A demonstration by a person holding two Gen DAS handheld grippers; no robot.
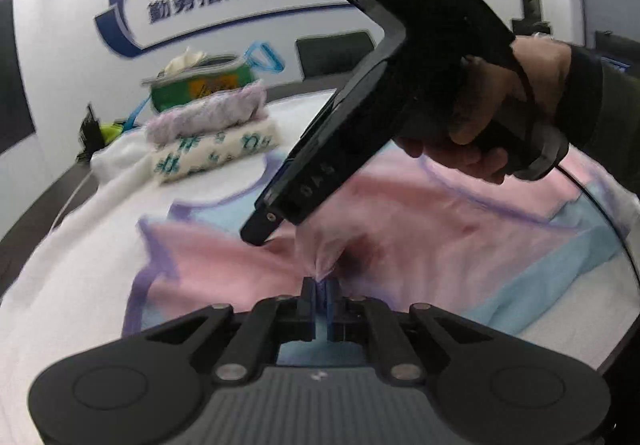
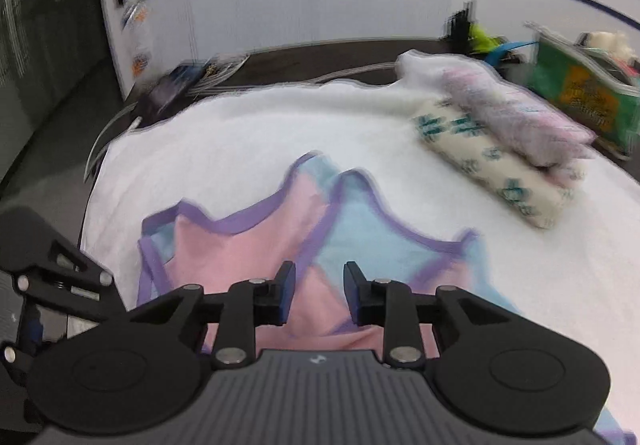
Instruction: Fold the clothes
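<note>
A pink and light-blue garment with purple trim lies spread on a white cloth-covered table. My left gripper is shut on a pinched-up fold of the pink fabric. The right gripper, held by a hand, hovers just above the garment in the left wrist view. In the right wrist view my right gripper stands open over the garment, with nothing pressed between its fingers. The straps and neckline lie just beyond its fingertips.
Two folded cloths are stacked at the table's far side. Behind them stands a green tissue box. Cables and a dark device lie at the table's far left edge. A wall with blue lettering is behind.
</note>
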